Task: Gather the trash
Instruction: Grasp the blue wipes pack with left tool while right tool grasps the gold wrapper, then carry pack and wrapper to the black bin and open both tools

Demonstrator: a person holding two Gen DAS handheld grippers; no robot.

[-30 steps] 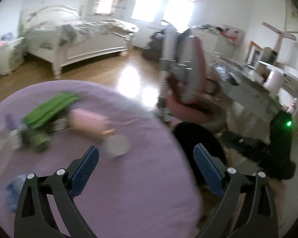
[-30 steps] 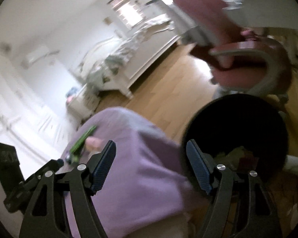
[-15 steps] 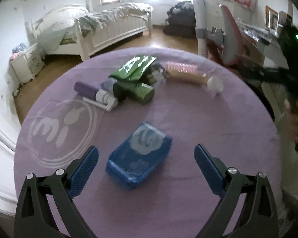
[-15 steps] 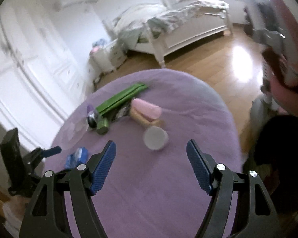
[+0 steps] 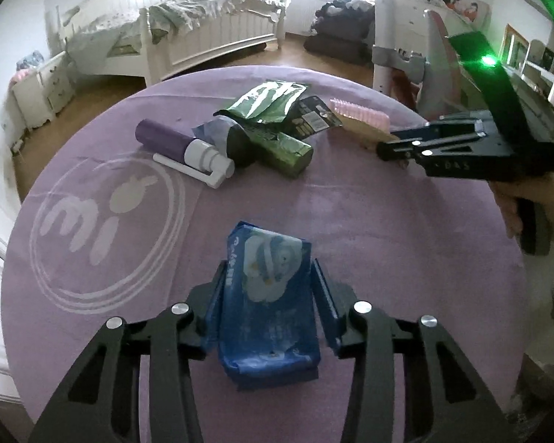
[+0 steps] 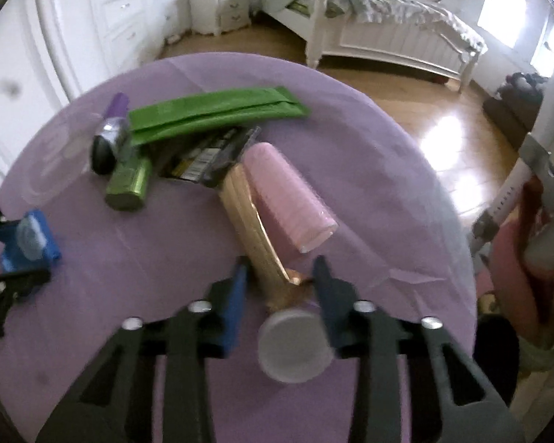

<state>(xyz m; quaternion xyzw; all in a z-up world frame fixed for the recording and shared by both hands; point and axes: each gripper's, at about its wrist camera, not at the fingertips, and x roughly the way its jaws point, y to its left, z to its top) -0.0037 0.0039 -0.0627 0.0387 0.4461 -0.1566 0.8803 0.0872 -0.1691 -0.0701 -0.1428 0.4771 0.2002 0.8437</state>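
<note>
On the round purple worktop [image 5: 387, 229], my left tool [image 5: 267, 295] is closing on the blue soft tissue pack [image 5: 267, 306]. My right tool [image 6: 280, 288] is closing around a small white round cup [image 6: 293, 347], touching one side.

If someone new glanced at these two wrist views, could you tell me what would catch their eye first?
Probably the blue tissue pack at the near edge of the round purple table, lying between the fingers of the left gripper as its jaws close. Next, the right gripper, closing around a small white cup lying on its side at the table's near edge. Behind sits a cluster of green wrappers.
</note>
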